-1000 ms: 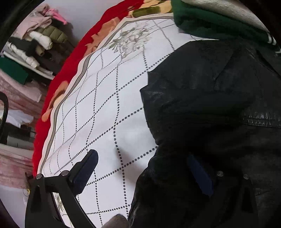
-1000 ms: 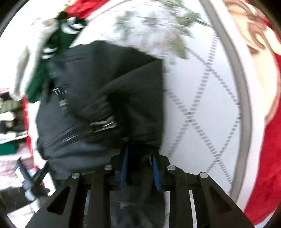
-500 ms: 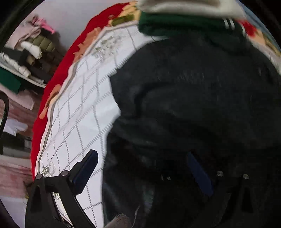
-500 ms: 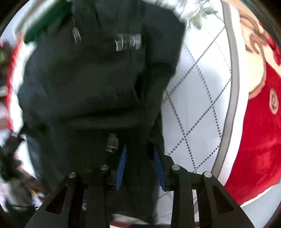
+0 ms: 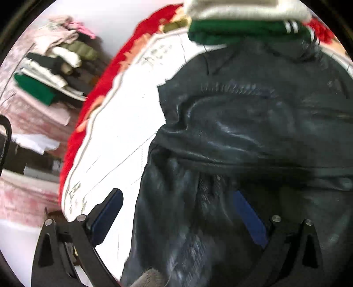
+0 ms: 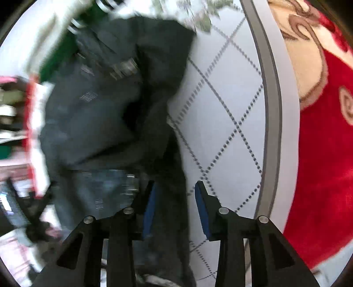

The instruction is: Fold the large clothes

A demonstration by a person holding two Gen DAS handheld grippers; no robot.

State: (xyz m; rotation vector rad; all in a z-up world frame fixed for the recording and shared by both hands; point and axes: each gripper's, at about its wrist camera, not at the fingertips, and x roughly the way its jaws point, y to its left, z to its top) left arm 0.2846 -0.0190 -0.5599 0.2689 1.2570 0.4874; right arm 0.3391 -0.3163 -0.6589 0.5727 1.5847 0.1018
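Note:
A black leather jacket (image 5: 253, 132) lies bunched on a white quilted bedspread (image 5: 123, 132) and fills most of the left wrist view. My left gripper (image 5: 176, 209) is wide open, with the jacket's left edge between its blue pads. In the right wrist view the jacket (image 6: 106, 106) shows its zips and a dark fold runs down between the fingers. My right gripper (image 6: 174, 198) is open, its pads apart on either side of that fold. Both views are motion-blurred.
A folded green garment with white stripes (image 5: 242, 31) and a cream one (image 5: 242, 8) lie at the far end of the bed. A red patterned blanket (image 6: 324, 154) borders the bedspread. A heap of clothes (image 5: 50, 64) sits off the bed to the left.
My right gripper was shut on the jacket's fold and has opened. The jacket has been pulled over and now lies more bunched, covering more of the bedspread. The left gripper stays open.

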